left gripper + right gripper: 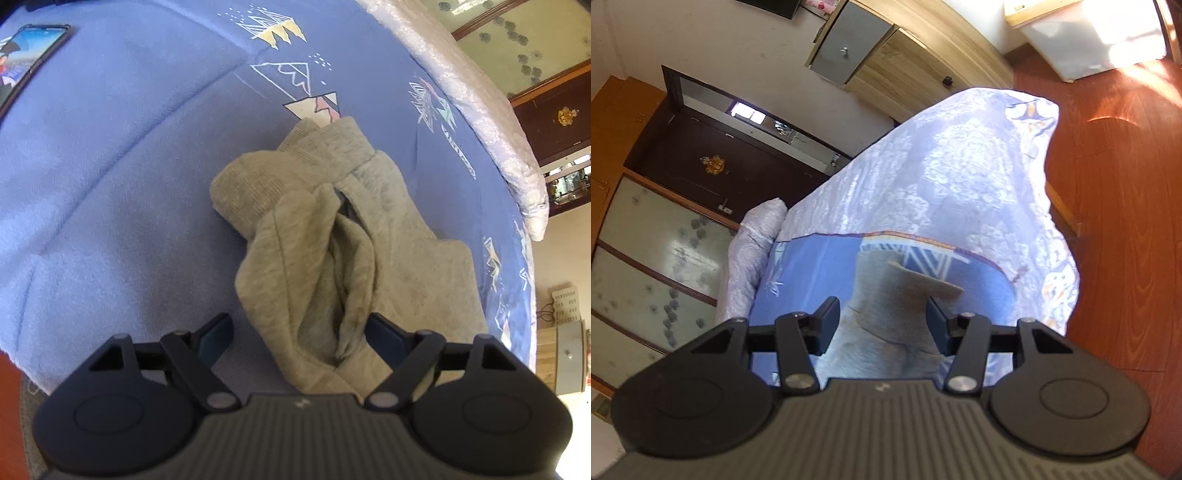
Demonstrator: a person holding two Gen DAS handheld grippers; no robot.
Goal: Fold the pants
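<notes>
My left gripper (299, 339) and right gripper (882, 325) stand released, jaws straddling the crumpled grey knit pants (332, 236) at lower centre.

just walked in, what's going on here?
A person with two handheld grippers is folding grey pants on a blue bedsheet. The pants lie bunched. The left gripper and the right gripper both hang over the fabric with open jaws, gripping nothing. A phone lies nearby.
</notes>
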